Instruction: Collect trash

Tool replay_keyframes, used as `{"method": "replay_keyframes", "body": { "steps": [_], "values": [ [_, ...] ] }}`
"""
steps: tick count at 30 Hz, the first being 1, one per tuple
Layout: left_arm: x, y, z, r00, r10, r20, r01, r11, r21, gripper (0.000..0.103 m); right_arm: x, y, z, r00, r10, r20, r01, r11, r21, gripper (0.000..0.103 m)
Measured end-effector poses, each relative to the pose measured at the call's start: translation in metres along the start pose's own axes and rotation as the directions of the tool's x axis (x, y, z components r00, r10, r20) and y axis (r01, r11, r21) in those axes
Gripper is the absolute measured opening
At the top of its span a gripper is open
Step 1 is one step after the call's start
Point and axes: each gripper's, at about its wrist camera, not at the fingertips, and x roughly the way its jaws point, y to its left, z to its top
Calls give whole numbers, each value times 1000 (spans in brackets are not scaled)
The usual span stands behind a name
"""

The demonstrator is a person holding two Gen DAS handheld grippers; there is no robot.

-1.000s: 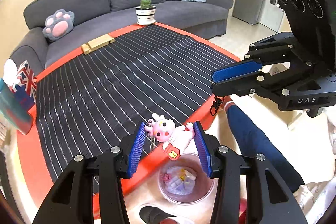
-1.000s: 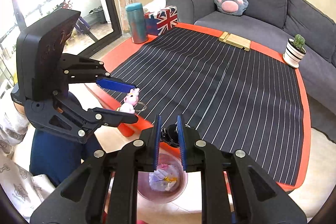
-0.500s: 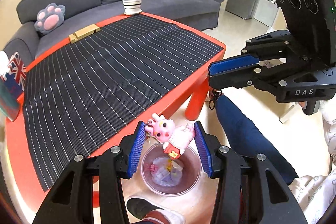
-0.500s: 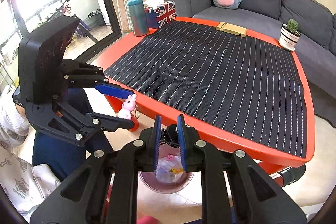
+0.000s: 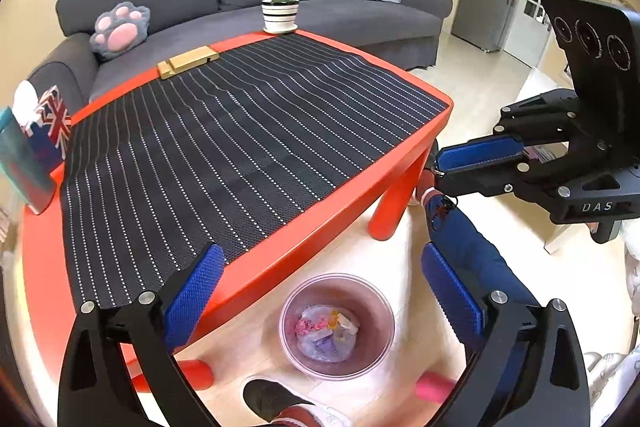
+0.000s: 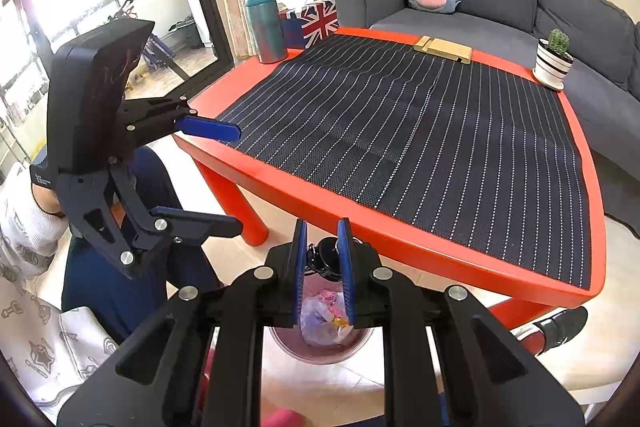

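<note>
trash bin (image 5: 337, 327) holding crumpled wrappers beside the red desk (image 5: 304, 227) — left gripper (image 5: 324, 291) hanging apart above it; right gripper (image 6: 322, 269) clamping a dark keychain (image 6: 325, 254).

Matte black left gripper (image 5: 320, 291) and right gripper (image 6: 322, 267): blue ribbed pads, silver screws, "DAS" lettering.
</note>
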Motion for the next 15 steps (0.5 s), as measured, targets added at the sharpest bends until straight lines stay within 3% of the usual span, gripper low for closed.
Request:
{"method": "replay_keyframes", "body": {
  "steps": [3, 5, 15],
  "values": [
    [-2, 3, -2, 1000, 0, 4, 0, 1000, -14, 95, 0, 2, 0, 1000, 4, -1, -4, 1000, -3, 15],
    [-4, 6, -3, 1000, 1, 7, -1, 1000, -30, 95, 2, 3, 1, 1000, 9, -5, -10, 1000, -6, 7],
    [-13, 23, -15, 1000, 17, 17, -16, 996, -87, 95, 14, 12, 1, 999, 28, -26, -29, 999, -25, 7]
  ]
}}
